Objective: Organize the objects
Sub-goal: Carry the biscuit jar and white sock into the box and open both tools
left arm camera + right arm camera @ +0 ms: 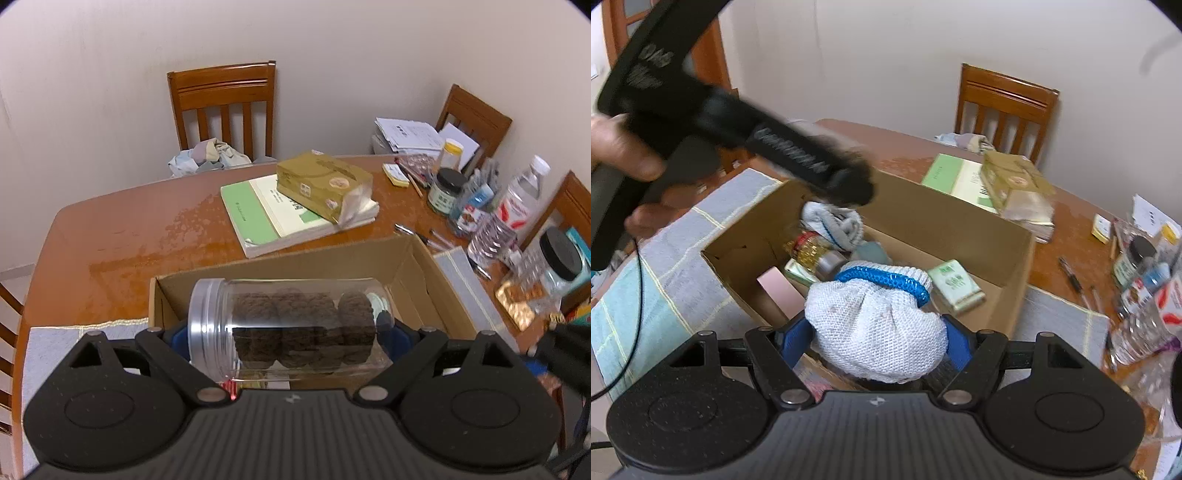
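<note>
My left gripper (284,332) is shut on a clear plastic jar (288,325) of brown biscuits. The jar lies sideways between the blue pads, its screw neck to the left, above the near edge of an open cardboard box (406,258). My right gripper (877,338) is shut on a bunched white knitted glove with a blue cuff (879,325), held over the same cardboard box (960,229). Inside the box lie another glove (834,221), a jar of yellow capsules (812,247), green packets (955,286) and a pink card (775,291). The left gripper's body (738,129) blurs across the upper left, held by a hand (624,147).
A wooden table (129,229) carries green books (266,210) with a gold tissue pack (325,184) on top. Jars, water bottles (517,206), pens and papers crowd the right side. A pale cloth mat (665,251) lies under the box. Wooden chairs (221,110) stand behind the table.
</note>
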`<control>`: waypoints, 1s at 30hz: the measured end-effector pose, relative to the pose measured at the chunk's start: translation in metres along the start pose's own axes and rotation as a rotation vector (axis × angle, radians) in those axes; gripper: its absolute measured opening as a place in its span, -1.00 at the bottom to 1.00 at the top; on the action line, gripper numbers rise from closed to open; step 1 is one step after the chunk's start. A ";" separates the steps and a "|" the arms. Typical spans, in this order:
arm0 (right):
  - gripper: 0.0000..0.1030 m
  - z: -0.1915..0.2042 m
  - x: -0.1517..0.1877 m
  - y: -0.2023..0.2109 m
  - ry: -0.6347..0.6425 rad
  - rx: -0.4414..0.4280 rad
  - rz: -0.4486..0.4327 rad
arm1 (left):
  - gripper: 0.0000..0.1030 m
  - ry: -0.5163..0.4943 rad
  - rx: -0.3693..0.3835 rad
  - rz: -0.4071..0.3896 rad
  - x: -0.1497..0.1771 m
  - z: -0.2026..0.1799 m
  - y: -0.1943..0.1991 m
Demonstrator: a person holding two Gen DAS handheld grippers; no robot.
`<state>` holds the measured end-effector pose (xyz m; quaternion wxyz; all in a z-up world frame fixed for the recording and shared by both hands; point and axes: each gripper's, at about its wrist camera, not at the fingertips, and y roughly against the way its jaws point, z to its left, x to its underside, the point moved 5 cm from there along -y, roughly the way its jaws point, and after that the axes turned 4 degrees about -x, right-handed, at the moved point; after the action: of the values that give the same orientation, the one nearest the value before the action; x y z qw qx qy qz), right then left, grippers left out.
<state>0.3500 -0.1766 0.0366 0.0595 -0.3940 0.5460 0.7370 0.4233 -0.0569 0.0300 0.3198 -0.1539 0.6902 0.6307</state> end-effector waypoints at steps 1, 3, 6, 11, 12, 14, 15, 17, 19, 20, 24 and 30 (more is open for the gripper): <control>0.51 0.002 -0.001 -0.003 0.002 -0.009 0.000 | 0.83 0.000 -0.001 0.001 -0.001 0.001 -0.002; 0.52 0.008 -0.007 -0.009 0.009 -0.022 -0.006 | 0.83 -0.004 -0.008 0.003 -0.003 0.002 -0.006; 0.82 0.016 -0.015 -0.014 0.026 -0.039 -0.031 | 0.83 -0.005 -0.010 0.009 -0.005 0.004 -0.011; 1.00 0.019 -0.019 -0.017 0.013 -0.054 -0.050 | 0.83 -0.004 -0.003 0.024 -0.006 0.002 -0.021; 1.00 0.018 -0.018 -0.018 0.006 -0.052 -0.046 | 0.83 -0.006 -0.001 0.026 -0.006 0.001 -0.022; 1.00 0.014 -0.014 -0.019 -0.011 -0.043 -0.034 | 0.83 -0.012 0.006 0.027 -0.006 -0.002 -0.026; 1.00 0.012 -0.012 -0.018 -0.022 -0.042 -0.030 | 0.83 -0.014 0.008 0.030 -0.007 -0.003 -0.028; 1.00 0.007 -0.008 -0.017 -0.051 -0.035 -0.028 | 0.83 -0.021 0.011 0.037 -0.008 -0.006 -0.033; 1.00 0.003 -0.004 -0.015 -0.077 -0.030 -0.027 | 0.83 -0.032 0.014 0.042 -0.010 -0.010 -0.039; 1.00 0.001 -0.002 -0.014 -0.091 -0.024 -0.028 | 0.83 -0.038 0.017 0.044 -0.011 -0.012 -0.041; 1.00 -0.006 0.003 -0.009 -0.125 -0.005 -0.033 | 0.83 -0.054 0.023 0.056 -0.014 -0.018 -0.054; 1.00 -0.014 0.009 -0.004 -0.156 0.040 -0.035 | 0.83 -0.055 0.023 0.081 -0.016 -0.023 -0.072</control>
<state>0.3528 -0.1899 0.0267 0.1224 -0.3437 0.5472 0.7533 0.4739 -0.0936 -0.0155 0.3145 -0.1050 0.6940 0.6391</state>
